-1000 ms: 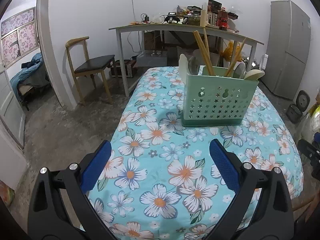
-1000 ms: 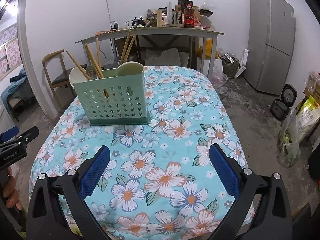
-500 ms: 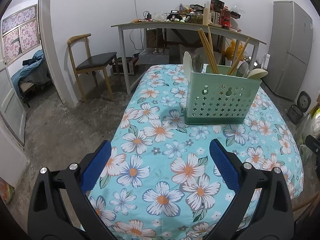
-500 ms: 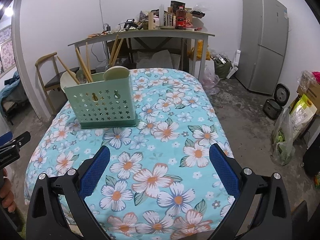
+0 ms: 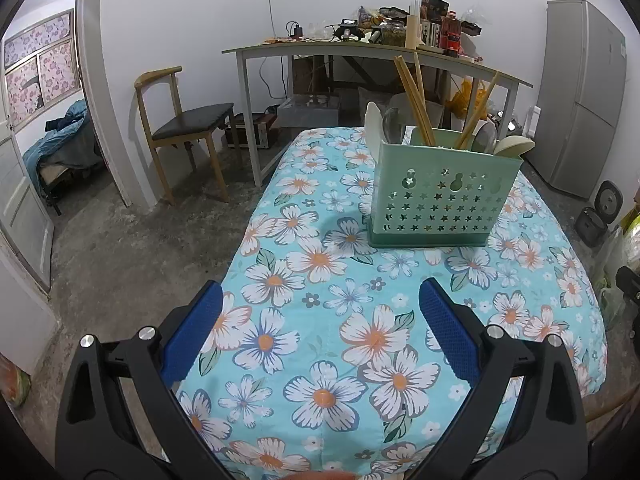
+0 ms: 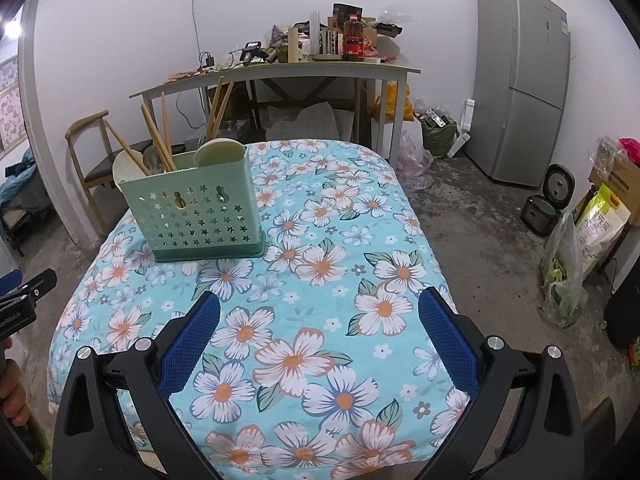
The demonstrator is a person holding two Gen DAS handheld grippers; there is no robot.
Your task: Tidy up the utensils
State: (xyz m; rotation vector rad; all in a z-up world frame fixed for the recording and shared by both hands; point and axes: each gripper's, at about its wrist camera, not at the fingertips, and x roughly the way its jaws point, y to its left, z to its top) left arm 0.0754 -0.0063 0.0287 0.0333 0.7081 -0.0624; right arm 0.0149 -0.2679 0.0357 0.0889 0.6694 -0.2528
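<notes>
A mint-green perforated utensil holder (image 5: pixel 442 196) (image 6: pixel 196 212) stands on the floral tablecloth (image 5: pixel 340 320) (image 6: pixel 320 280). Wooden chopsticks (image 5: pixel 414 100) (image 6: pixel 156 136), pale spoons (image 5: pixel 516 146) and a cream ladle (image 6: pixel 218 148) stick up out of it. My left gripper (image 5: pixel 320 320) hovers open over the near end of the table, well short of the holder, with nothing between its blue pads (image 5: pixel 192 332). Open as well, my right gripper (image 6: pixel 318 320) hangs over the near right part of the table, to the right of the holder and empty.
Behind the table stands a cluttered grey workbench (image 5: pixel 360 50) (image 6: pixel 280 68), a wooden chair (image 5: pixel 180 132) at left and a grey fridge (image 6: pixel 524 80) at right. Bags (image 6: pixel 568 276) and a rice cooker (image 6: pixel 546 204) lie on the floor. A hand (image 6: pixel 12 388) holds the other gripper at far left.
Both grippers have drawn back from the holder, which looks smaller and farther. The right view has swung right, so the holder sits further left. Both stay open and empty.
</notes>
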